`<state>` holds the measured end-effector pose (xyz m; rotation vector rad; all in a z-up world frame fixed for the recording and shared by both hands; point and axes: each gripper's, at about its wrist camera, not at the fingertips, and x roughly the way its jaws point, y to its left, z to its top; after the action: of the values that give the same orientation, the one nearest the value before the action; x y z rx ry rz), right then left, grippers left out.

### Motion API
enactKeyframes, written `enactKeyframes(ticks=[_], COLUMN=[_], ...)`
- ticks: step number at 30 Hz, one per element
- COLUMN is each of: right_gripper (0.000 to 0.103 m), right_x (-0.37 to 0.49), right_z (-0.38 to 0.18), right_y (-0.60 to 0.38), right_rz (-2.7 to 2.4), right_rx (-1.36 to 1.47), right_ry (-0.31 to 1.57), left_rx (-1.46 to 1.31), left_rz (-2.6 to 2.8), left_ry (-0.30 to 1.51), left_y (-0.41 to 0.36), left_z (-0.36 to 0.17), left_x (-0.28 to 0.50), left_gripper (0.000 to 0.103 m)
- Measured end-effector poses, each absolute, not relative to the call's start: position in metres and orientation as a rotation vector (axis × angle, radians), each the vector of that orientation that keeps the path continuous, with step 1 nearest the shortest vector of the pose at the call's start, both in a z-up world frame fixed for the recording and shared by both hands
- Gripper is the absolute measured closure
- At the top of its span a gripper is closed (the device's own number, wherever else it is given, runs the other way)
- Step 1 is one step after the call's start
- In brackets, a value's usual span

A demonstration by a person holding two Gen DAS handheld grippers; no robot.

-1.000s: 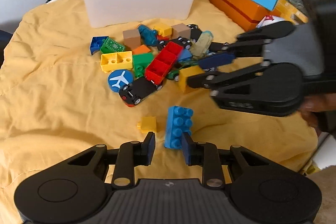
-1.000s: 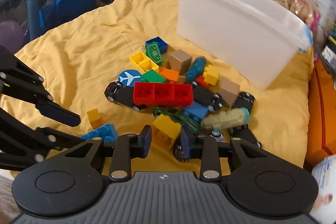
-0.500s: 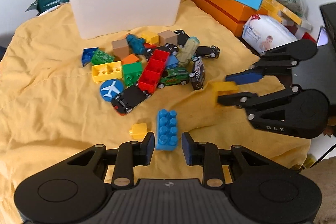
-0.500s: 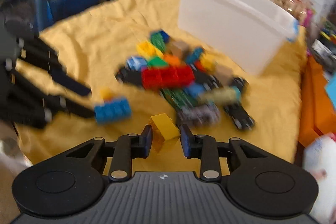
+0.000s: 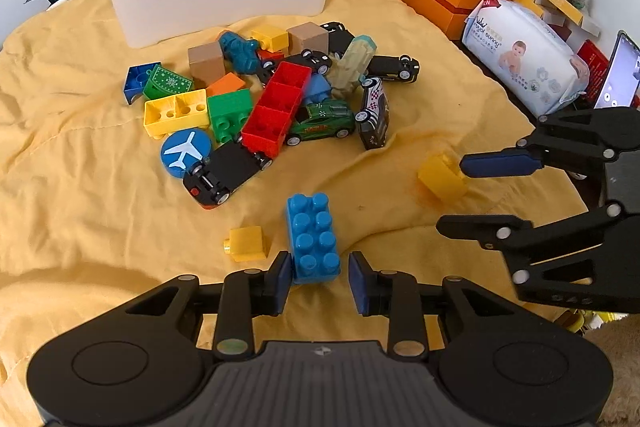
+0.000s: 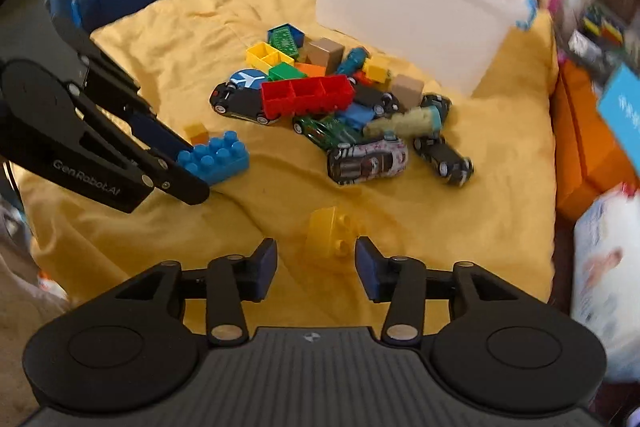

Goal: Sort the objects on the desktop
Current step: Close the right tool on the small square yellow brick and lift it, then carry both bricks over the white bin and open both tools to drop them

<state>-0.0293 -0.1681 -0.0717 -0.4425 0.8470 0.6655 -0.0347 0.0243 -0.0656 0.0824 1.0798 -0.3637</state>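
Carried clear of the toy pile (image 5: 276,95), the small yellow plastic brick (image 5: 442,179) is now released onto the yellow cloth (image 5: 80,187) between the opening right gripper (image 6: 316,263), while the left gripper (image 5: 318,277), also opening, loosely straddles the blue studded brick (image 5: 314,237), so a separate brick group is judged begun.

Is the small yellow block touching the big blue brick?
Apart. The left wrist view shows yellow cloth between the small yellow block and the blue brick.
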Motion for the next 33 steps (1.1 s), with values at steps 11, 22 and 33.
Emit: enactKeyframes(ticks=[11, 22, 33], right_gripper=[0.054, 0.069, 0.068], right_x=[-0.008, -0.004, 0.094], right_z=[-0.074, -0.059, 0.023], right_y=[-0.174, -0.175, -0.159], right_rz=[0.624, 0.564, 0.483], right_rx=[-0.239, -0.307, -0.218], right_ry=[0.915, 0.847, 0.609], left_rx=[0.088, 0.123, 0.07], left_rz=[-0.361, -0.399, -0.229], left_ry=[1.08, 0.937, 0.709], left_y=[0.024, 0.022, 0.042], left_z=[-0.074, -0.014, 0.073], left_x=[-0.032, -0.021, 0.1], left_gripper=[0.073, 0.075, 0.075])
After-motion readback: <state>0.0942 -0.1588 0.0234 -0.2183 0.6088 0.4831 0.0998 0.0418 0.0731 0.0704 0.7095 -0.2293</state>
